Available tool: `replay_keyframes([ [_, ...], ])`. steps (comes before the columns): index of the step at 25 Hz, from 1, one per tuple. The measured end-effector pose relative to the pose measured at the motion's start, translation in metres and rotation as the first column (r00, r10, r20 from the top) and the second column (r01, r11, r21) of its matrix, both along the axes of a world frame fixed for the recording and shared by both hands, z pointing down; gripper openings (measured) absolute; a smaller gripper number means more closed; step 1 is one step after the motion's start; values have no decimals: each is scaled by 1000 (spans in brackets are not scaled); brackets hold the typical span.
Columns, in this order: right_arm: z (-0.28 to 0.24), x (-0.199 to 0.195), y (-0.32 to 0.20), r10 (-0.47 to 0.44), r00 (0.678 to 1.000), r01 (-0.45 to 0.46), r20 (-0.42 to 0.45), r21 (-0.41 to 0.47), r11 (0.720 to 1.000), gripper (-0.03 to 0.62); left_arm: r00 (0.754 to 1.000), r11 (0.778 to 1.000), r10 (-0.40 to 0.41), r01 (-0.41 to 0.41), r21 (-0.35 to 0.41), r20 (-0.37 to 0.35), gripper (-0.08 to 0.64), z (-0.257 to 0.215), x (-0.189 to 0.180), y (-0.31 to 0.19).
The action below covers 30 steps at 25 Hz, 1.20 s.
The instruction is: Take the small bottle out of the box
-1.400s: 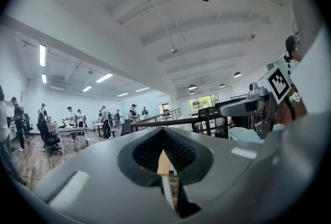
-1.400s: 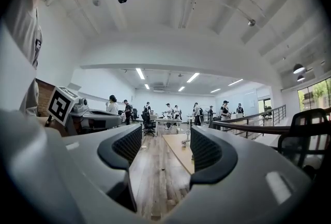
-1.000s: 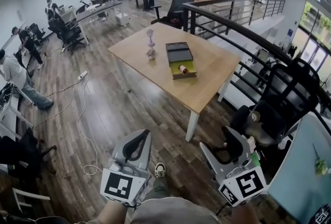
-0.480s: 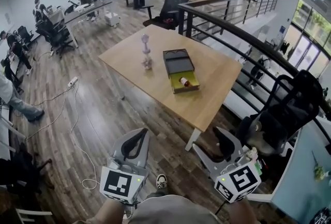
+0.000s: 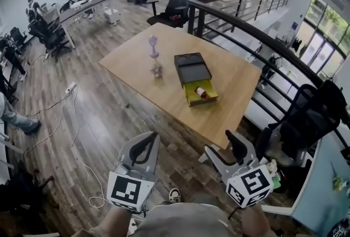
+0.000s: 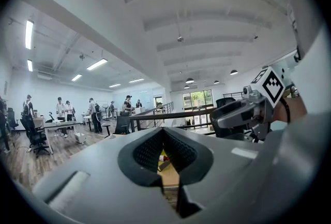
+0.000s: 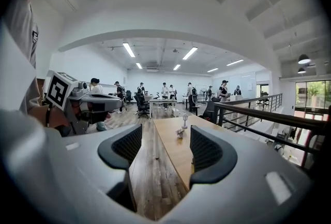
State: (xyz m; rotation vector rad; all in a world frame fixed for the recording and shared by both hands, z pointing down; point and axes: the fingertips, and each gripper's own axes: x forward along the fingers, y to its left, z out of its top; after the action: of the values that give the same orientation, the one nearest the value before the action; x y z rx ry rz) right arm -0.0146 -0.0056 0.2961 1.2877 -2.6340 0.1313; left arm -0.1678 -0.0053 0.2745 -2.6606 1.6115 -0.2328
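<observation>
A box lies on the wooden table [image 5: 164,93], its dark lid [image 5: 192,68] flipped open behind a yellow tray [image 5: 206,100]. The small bottle [image 5: 202,91], with red and white parts, rests on its side in the tray. Both grippers hang low in the head view, over the floor and short of the table's near edge. My left gripper [image 5: 149,142] has its jaws meeting at the tips with nothing between them. Through the hollow between them the left gripper view shows the bottle [image 6: 164,156] far ahead. My right gripper [image 5: 224,149] stands open and empty, with the table [image 7: 178,150] ahead.
A purple ornament [image 5: 153,46] and a smaller piece [image 5: 158,70] stand on the table left of the box. A black railing [image 5: 246,30] runs behind and right of the table. A black office chair [image 5: 306,121] stands at right, and a cable [image 5: 71,121] trails across the floor.
The view has come closer to the table, so the box and bottle sit larger and lower in the head view. Both grippers keep their pose, left shut and right open.
</observation>
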Motion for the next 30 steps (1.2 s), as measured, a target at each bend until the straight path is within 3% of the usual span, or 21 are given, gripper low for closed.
replay_keyframes([
  [10, 33, 5, -75, 42, 998, -43, -38, -41, 998, 281, 1000, 1000, 7, -8, -20, -17, 0, 27, -7, -72],
  [21, 57, 10, -201, 23, 998, -29, -56, -101, 994, 279, 1000, 995, 15, -16, -95, -6, 0, 35, 5, -191],
  [26, 84, 21, -261, 2, 996, -15, -86, -156, 988, 279, 999, 996, 44, -42, -76, 18, 0, 46, 19, -252],
  [30, 103, 32, -309, -6, 994, -15, -109, -188, 982, 279, 1000, 987, 25, -23, -160, 10, 0, 59, 34, -296],
])
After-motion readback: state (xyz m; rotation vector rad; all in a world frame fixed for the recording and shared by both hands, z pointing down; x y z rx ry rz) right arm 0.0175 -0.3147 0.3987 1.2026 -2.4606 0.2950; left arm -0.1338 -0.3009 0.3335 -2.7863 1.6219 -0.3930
